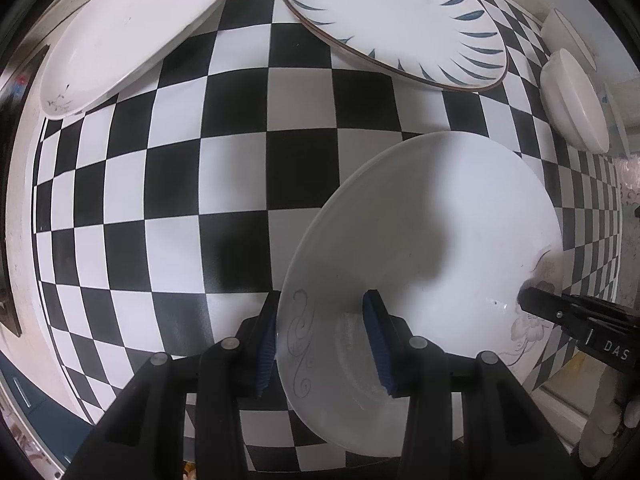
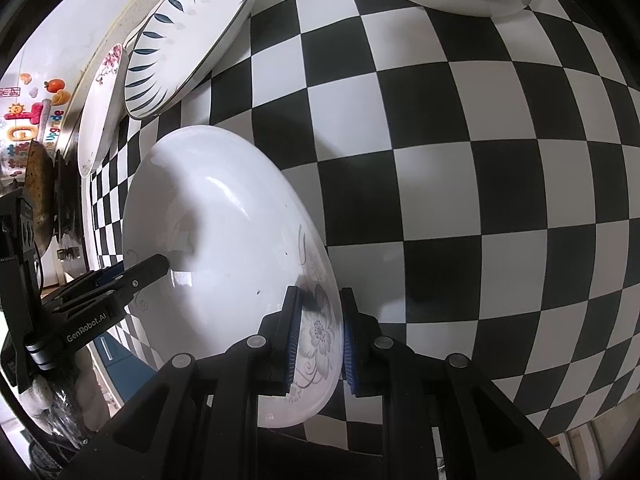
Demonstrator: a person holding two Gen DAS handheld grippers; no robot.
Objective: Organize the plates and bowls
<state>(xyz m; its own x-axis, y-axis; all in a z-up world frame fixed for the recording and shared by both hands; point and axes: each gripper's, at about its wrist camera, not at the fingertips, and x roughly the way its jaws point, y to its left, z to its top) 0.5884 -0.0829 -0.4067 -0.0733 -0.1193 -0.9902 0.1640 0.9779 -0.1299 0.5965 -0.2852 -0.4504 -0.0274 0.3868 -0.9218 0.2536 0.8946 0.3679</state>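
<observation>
Item: white plate (image 1: 432, 240), gripped at opposite rims by my left gripper (image 1: 326, 340) and right gripper (image 2: 318, 332), above the checkered table (image 1: 200, 184). Handling advice: kept level, both hands moved together.

A white plate (image 1: 432, 240) is gripped at its rim by the left gripper (image 1: 324, 344) — above a checkered cloth (image 1: 180, 200) — its far rim pinched by the right gripper (image 1: 528, 300)

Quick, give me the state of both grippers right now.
Left gripper: closed on the rim of the white plate.
Right gripper: closed on the opposite, flower-printed rim of the same plate.
</observation>
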